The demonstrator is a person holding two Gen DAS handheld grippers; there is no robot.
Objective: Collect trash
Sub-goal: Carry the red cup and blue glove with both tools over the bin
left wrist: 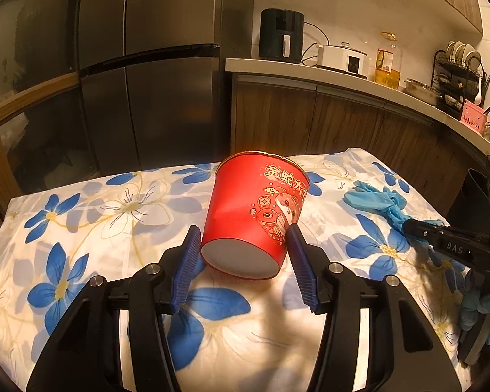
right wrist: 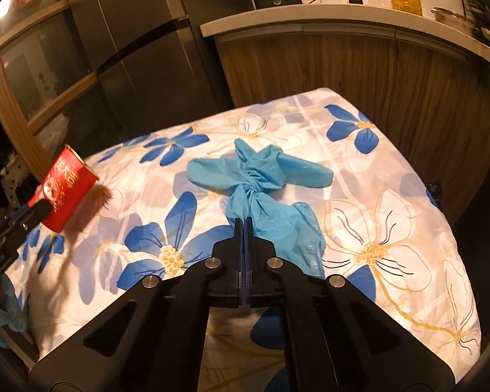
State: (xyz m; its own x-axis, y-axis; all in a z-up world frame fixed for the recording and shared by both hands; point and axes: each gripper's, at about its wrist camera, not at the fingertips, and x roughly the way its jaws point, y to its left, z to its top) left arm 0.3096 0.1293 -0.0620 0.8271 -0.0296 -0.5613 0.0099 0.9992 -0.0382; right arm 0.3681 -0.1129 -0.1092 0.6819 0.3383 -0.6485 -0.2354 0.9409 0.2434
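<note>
We hold the red paper cup tilted between the left gripper pads, base toward the camera, over the table; gold print reads "金蛇" above a cartoon snake. Right gripper has its jaws pinched together on the near end of the knotted blue glove, which lies on the white tablecloth with blue flowers. Its finger bears "DAS". Behind: dark fridge, wood cabinets under a pale counter, air fryer, oil bottle, dish rack.
</note>
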